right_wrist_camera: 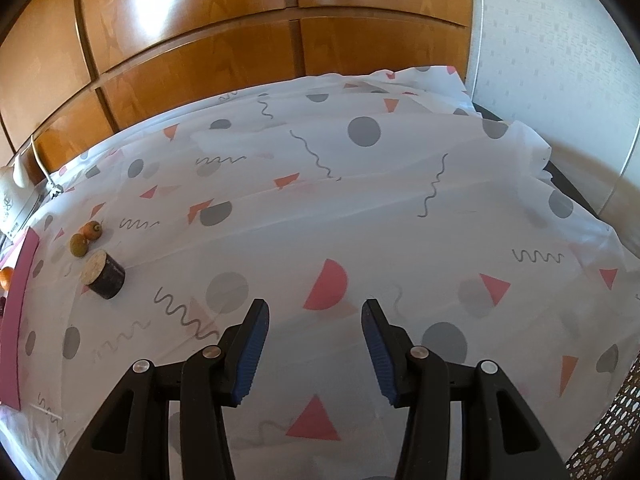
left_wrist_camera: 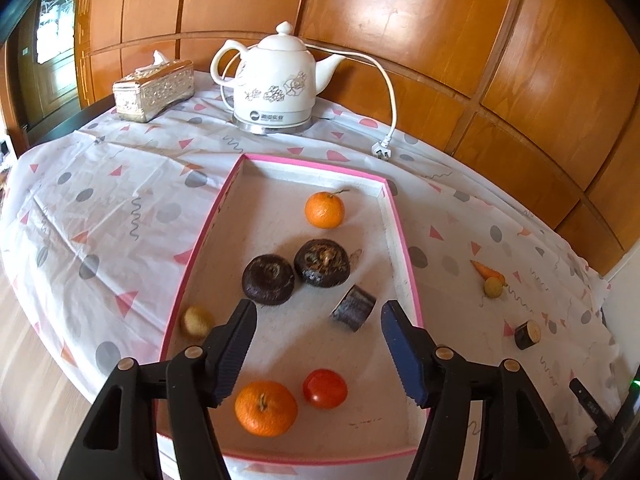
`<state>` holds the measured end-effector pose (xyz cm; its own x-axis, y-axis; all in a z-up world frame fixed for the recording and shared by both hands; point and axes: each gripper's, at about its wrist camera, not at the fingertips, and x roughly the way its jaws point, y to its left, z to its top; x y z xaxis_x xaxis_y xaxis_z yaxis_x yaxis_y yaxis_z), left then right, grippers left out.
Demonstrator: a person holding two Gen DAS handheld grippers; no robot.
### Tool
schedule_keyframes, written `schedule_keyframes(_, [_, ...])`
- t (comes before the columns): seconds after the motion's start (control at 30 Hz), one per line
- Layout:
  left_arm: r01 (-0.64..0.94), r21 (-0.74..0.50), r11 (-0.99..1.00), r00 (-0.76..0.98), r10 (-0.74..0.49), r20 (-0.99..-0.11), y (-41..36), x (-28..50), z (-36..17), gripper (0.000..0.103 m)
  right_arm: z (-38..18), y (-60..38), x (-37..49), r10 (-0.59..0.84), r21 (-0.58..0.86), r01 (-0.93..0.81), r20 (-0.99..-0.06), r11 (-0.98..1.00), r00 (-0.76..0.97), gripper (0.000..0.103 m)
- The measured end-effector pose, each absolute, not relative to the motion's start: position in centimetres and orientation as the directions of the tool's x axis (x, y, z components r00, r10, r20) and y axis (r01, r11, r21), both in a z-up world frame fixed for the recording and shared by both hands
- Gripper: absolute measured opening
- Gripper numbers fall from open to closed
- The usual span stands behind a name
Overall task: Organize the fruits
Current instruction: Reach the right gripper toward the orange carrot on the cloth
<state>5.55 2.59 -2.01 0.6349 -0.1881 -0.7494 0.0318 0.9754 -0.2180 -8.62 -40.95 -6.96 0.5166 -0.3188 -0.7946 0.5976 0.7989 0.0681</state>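
Seven pieces already sat inside the pink-rimmed tray [left_wrist_camera: 404, 236] in the left wrist view: two oranges [left_wrist_camera: 324, 210] [left_wrist_camera: 266, 408], a tomato [left_wrist_camera: 325, 388], two dark round water-chestnut-like pieces [left_wrist_camera: 269, 279] [left_wrist_camera: 322, 262], a dark cane segment [left_wrist_camera: 353, 307] lying on its side, and a small yellowish fruit [left_wrist_camera: 196, 322] against the left wall. Left gripper [left_wrist_camera: 316, 354] hovered over the tray's near half, jaws parted about halfway, nothing between the pads. Outside the tray, right side on the cloth: small carrot [left_wrist_camera: 486, 270], pale round fruit [left_wrist_camera: 494, 287] touching it, second cane segment [left_wrist_camera: 528, 334] nearer the edge. Kettle [left_wrist_camera: 276, 84] and tissue box [left_wrist_camera: 154, 90] stood at the back, well apart.

Right wrist view: right gripper [right_wrist_camera: 315, 350] was part open and empty over bare tablecloth [right_wrist_camera: 360, 208]. Same three leftovers sat far left beside the tray edge: cane segment [right_wrist_camera: 103, 275], round fruit [right_wrist_camera: 79, 245], carrot [right_wrist_camera: 93, 229].

Judgement: next step was likely fetching those three. Best to use the right gripper, take the cane segment across its round sides, and keep clear of the tray wall.
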Motion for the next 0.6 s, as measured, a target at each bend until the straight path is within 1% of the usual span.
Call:
schedule_keyframes(0.4, [-0.003,-0.225,0.974,0.618,-0.175,-0.766,3.8,4.3,-3.2,0.066,-7.1,-39.5,-7.8,-0.275,0.077,0.550,-0.803,0.832,0.528,0.049])
schedule_keyframes(0.6, [-0.010,-0.231,0.973,0.617,-0.176,-0.767,4.4,3.6,-3.6,0.066,-6.9,-38.5,-6.7,-0.213,0.107,0.492,-0.807,0.864,0.551,0.049])
